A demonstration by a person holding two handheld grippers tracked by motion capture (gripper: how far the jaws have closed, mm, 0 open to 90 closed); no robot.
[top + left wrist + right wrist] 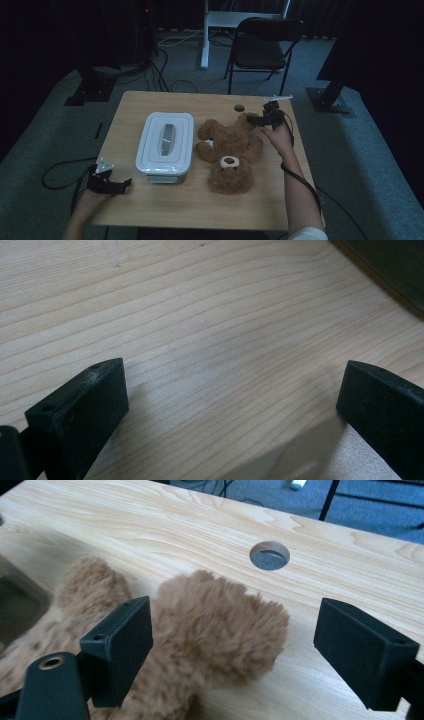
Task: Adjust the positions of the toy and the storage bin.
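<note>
Here, the left gripper (111,185) rests low at the near left corner of the table (165,205), its jaws spread wide over bare wood, with the forearm coming in from below. Beside it stands the white lidded box (165,146). The brown teddy bear (229,150) lies on its back just right of the box. The right hand (279,137) reaches forward, and the right gripper (261,119) holds its jaws spread around one bear leg (220,630), not closed on it.
</note>
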